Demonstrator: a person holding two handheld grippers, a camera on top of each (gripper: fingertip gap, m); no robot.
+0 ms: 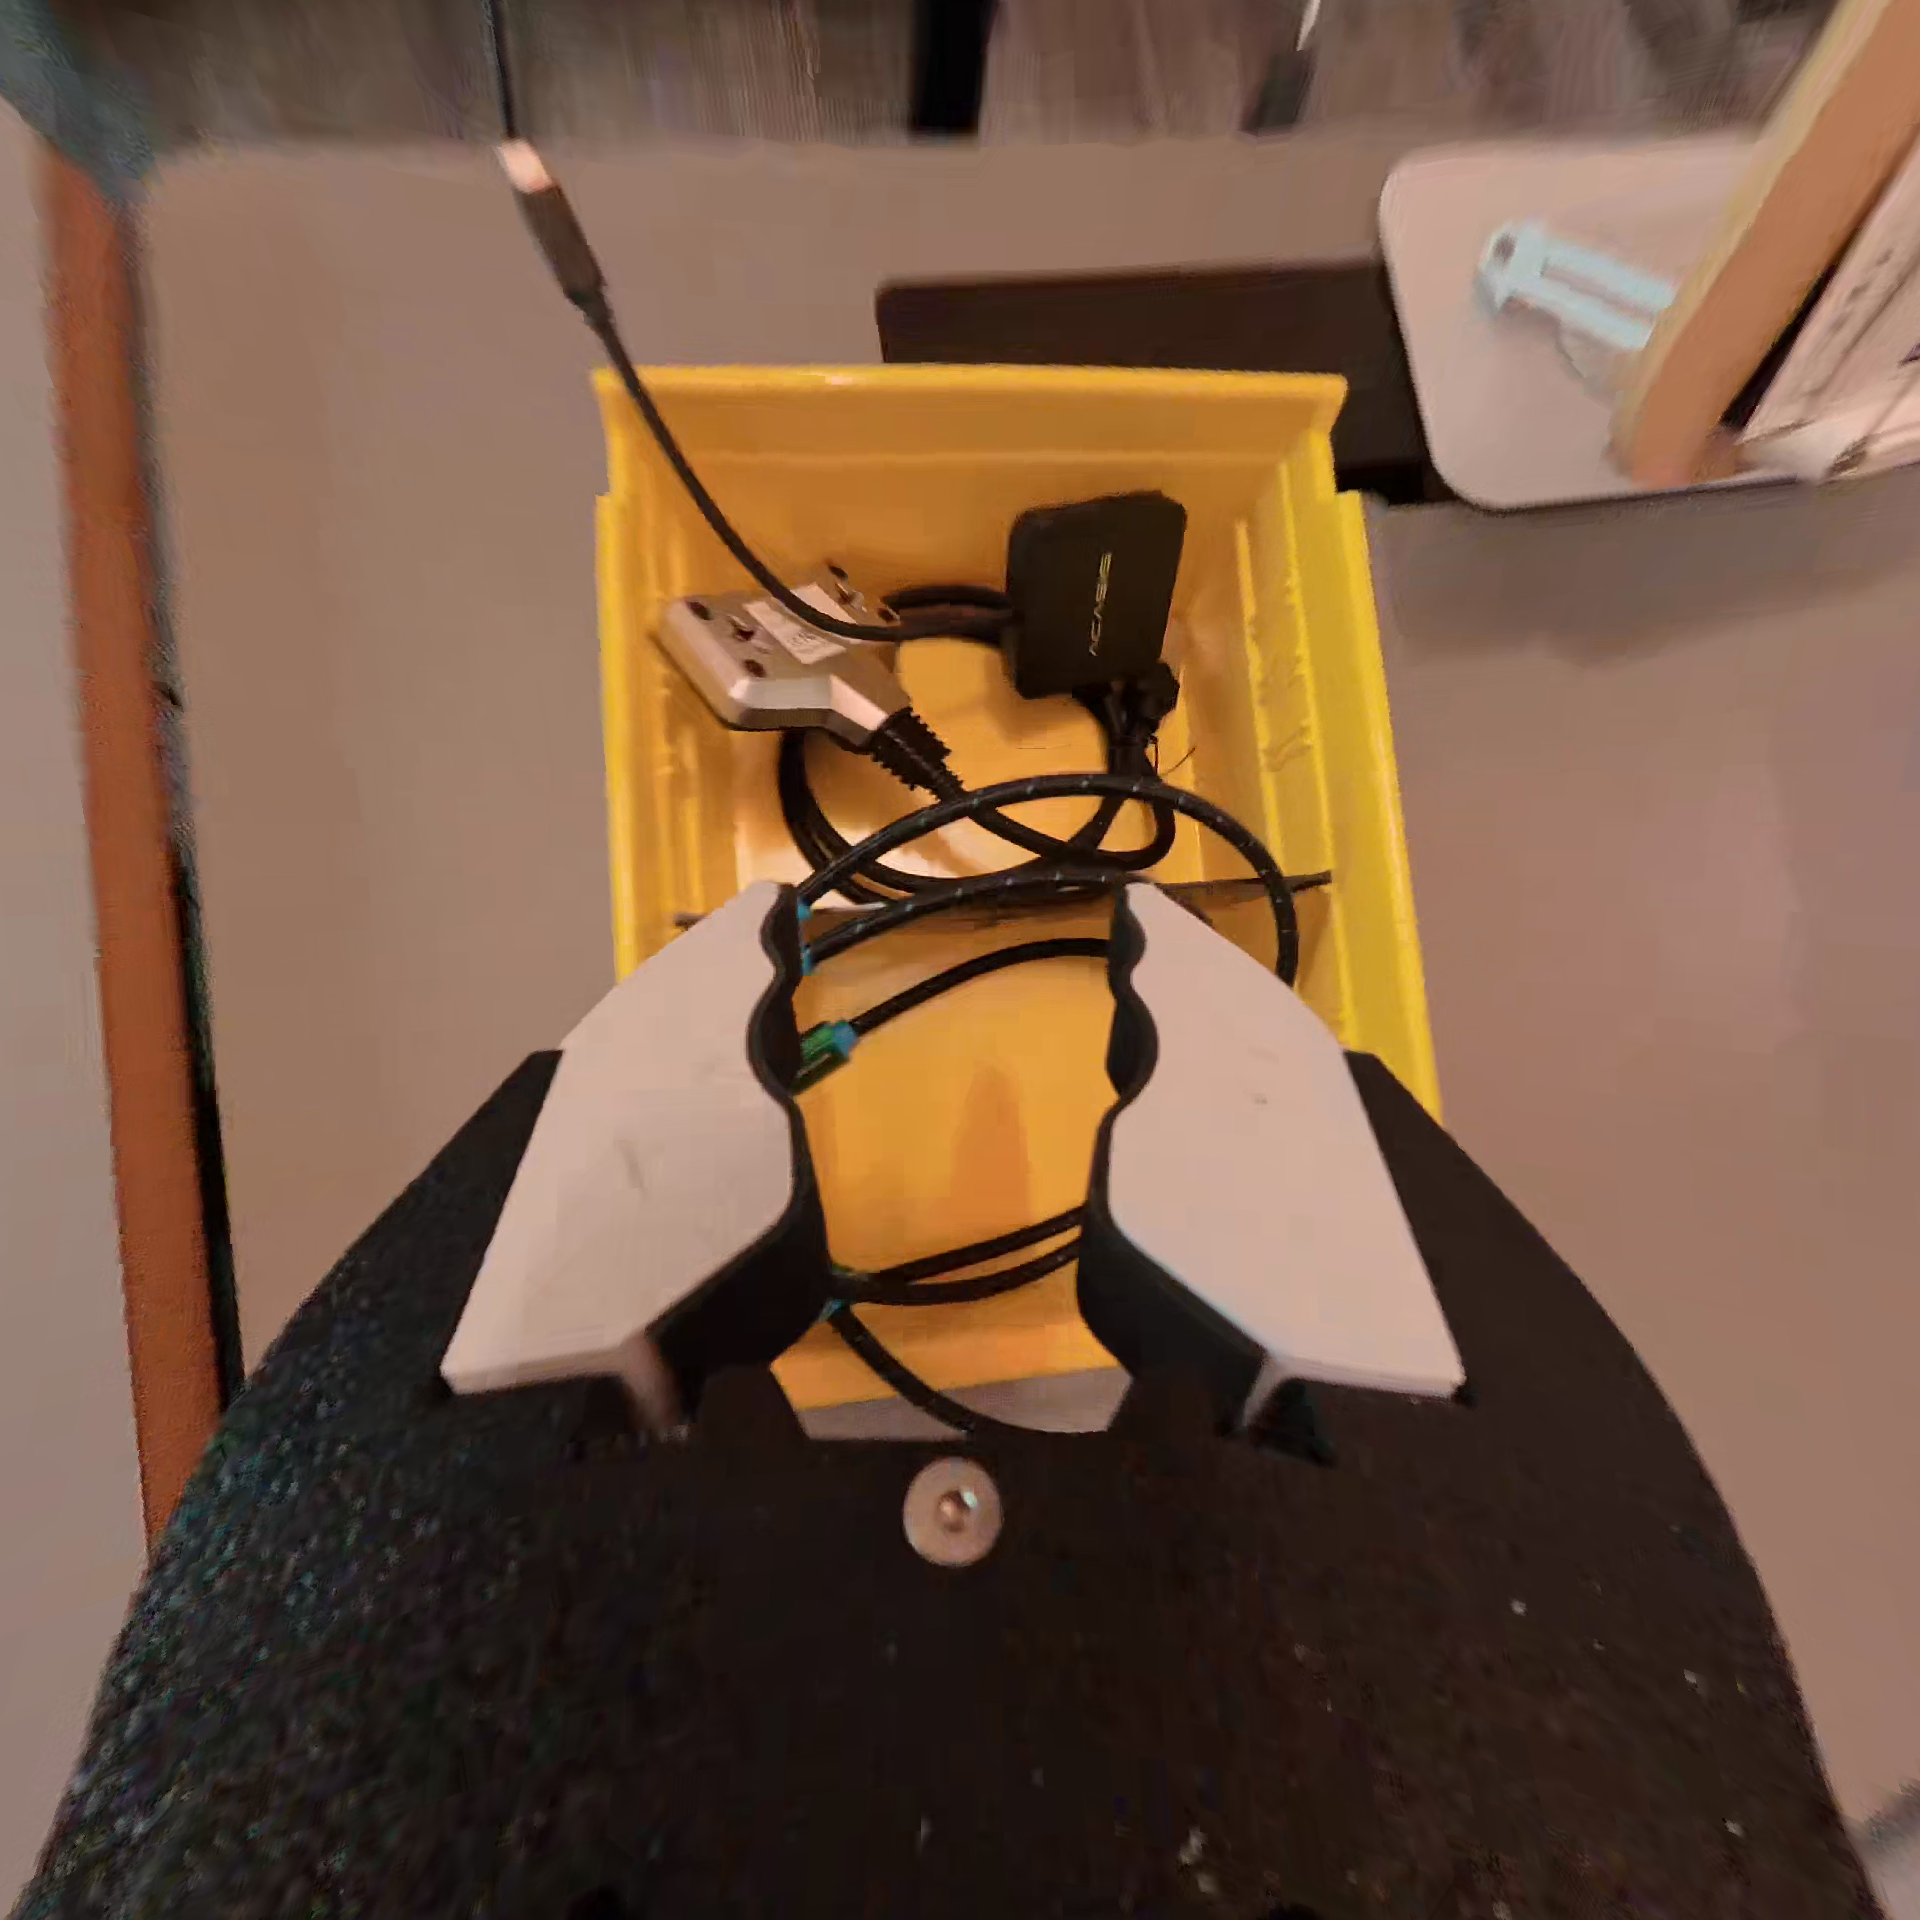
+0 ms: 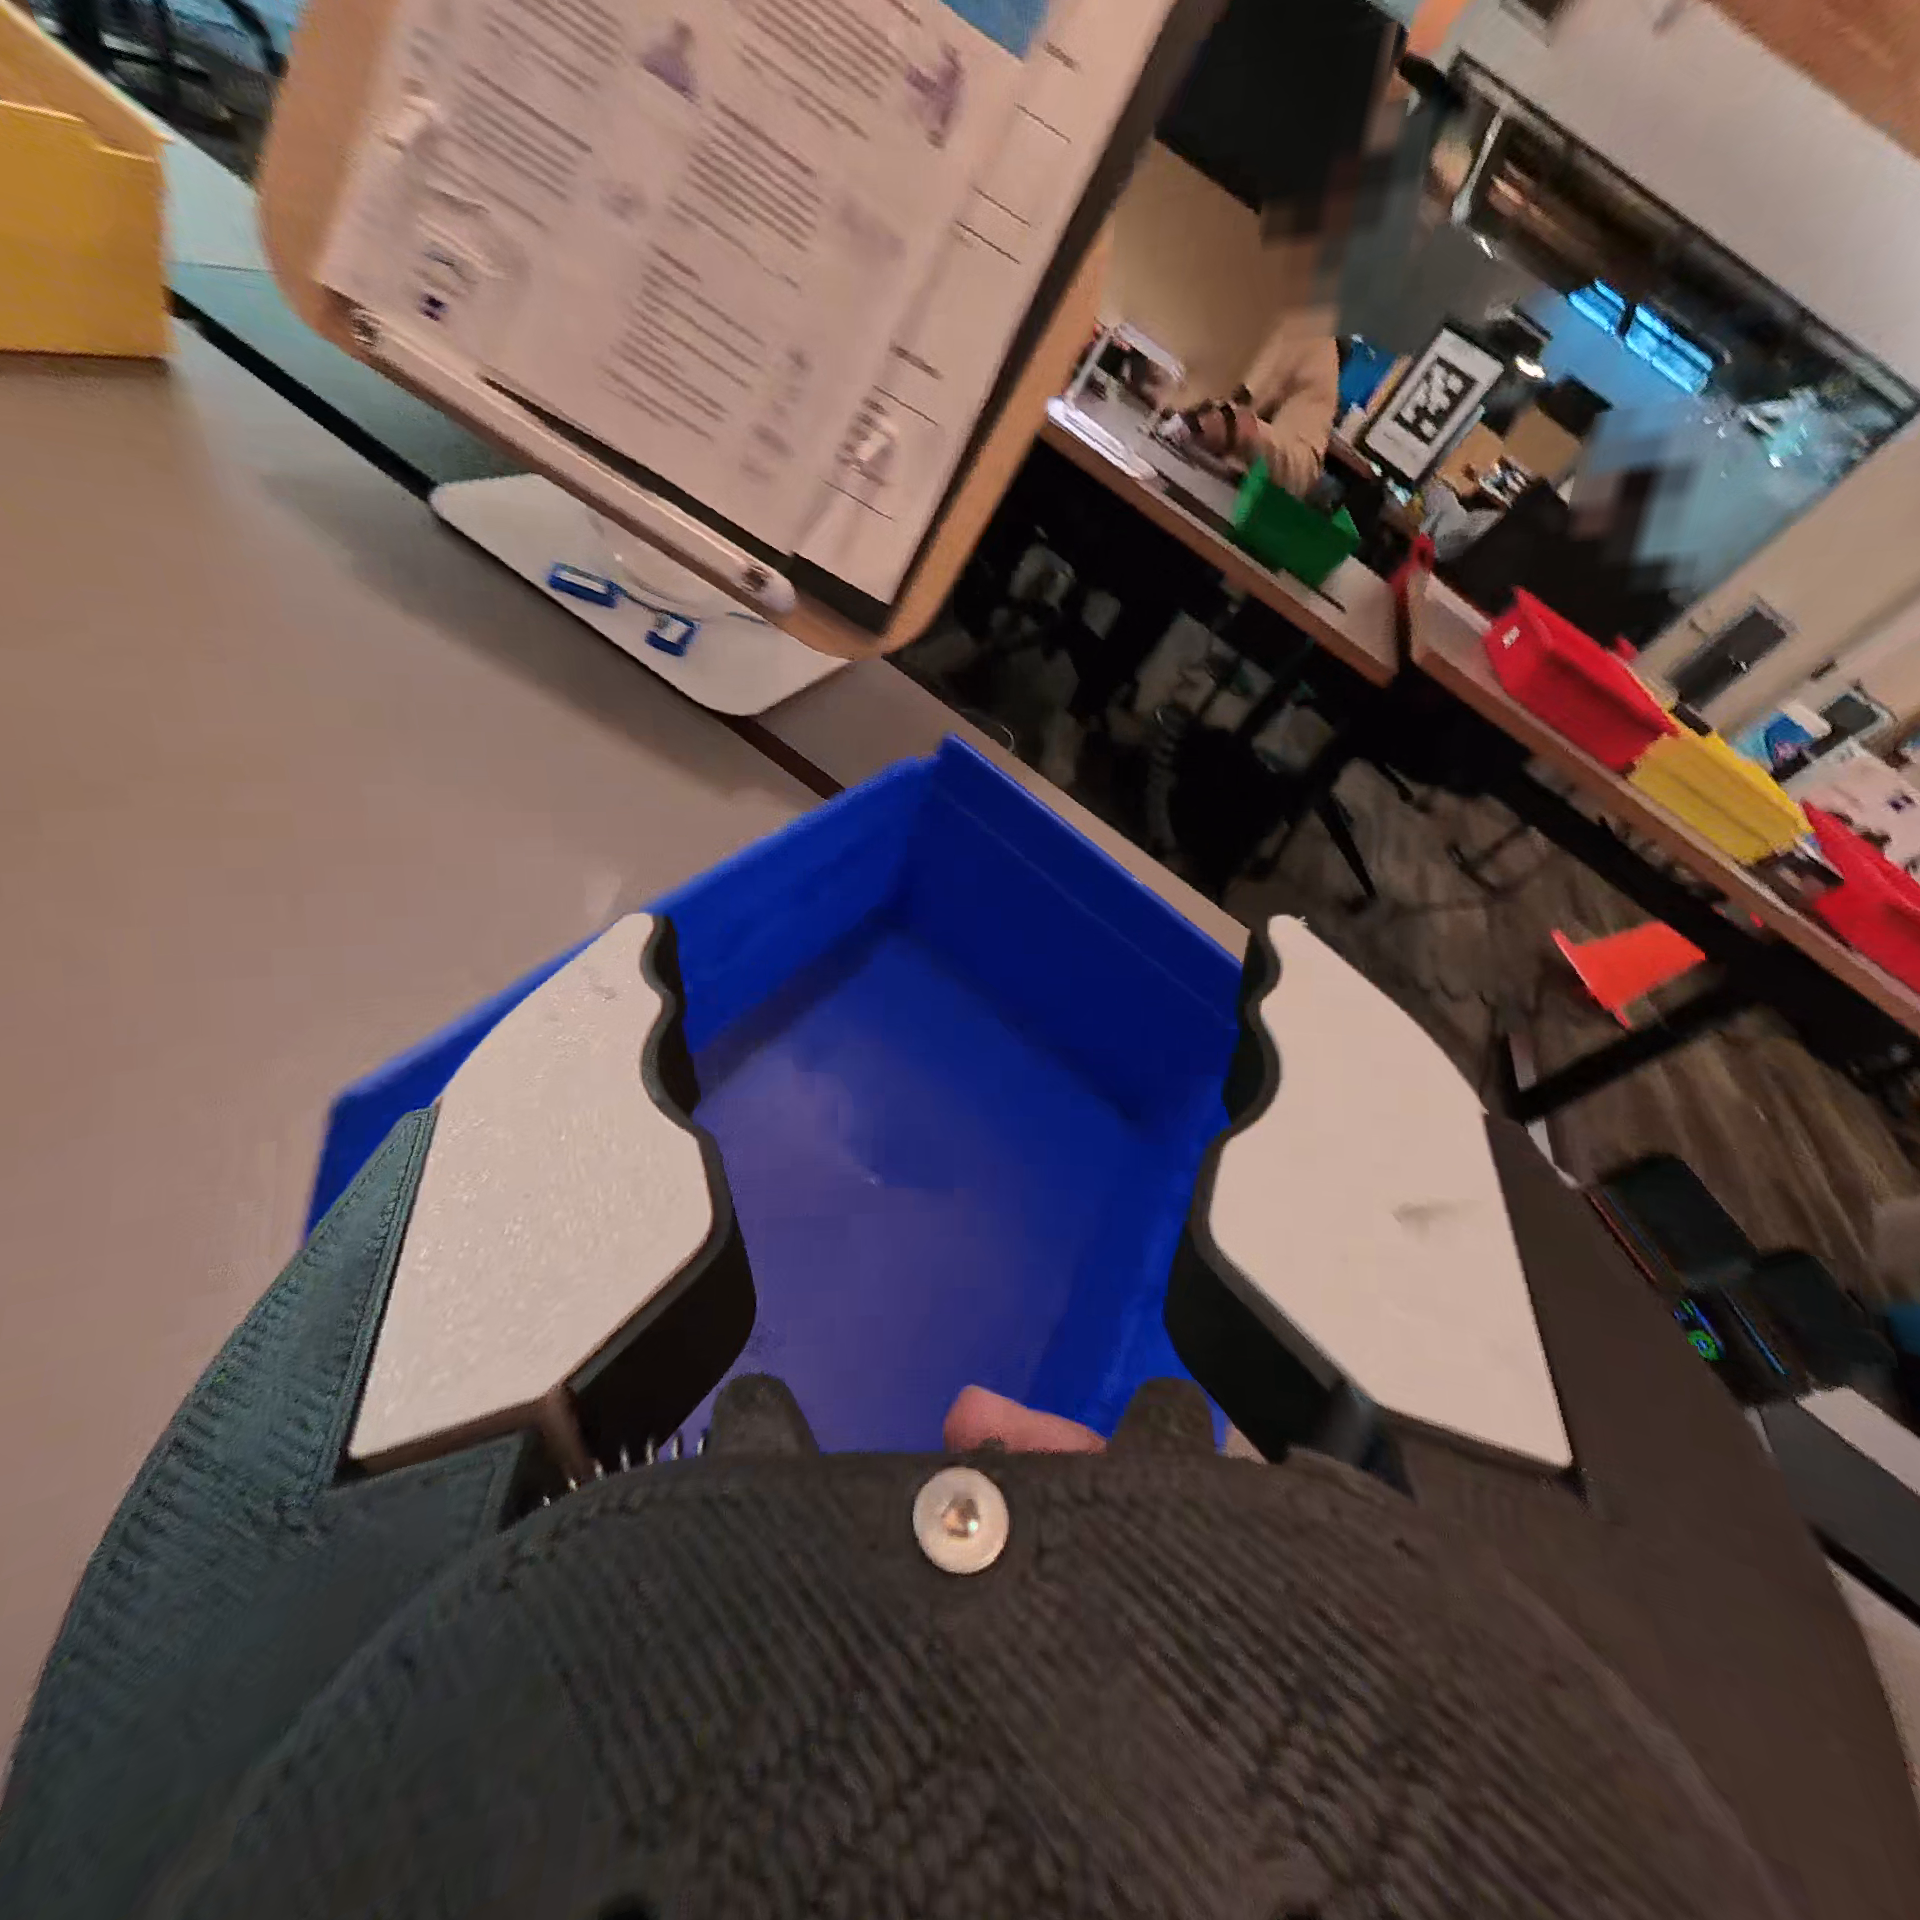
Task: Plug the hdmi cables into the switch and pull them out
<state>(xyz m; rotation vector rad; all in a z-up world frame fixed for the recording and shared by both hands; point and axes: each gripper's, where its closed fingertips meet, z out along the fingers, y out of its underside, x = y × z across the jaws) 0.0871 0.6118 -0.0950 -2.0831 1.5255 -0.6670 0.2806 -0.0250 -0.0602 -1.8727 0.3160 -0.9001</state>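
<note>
In the left wrist view a yellow bin holds a black switch box, a silver adapter and coiled black braided HDMI cables. One cable runs out over the bin's far left corner, and its plug lies on the table beyond. My left gripper is open above the near half of the bin, with cable loops showing between its fingers. In the right wrist view my right gripper is open and empty above an empty blue bin.
A clipboard with papers stands on a white base behind the blue bin, near the table edge; it also shows at the right in the left wrist view. A black pad lies behind the yellow bin. Other tables with coloured bins stand across the room.
</note>
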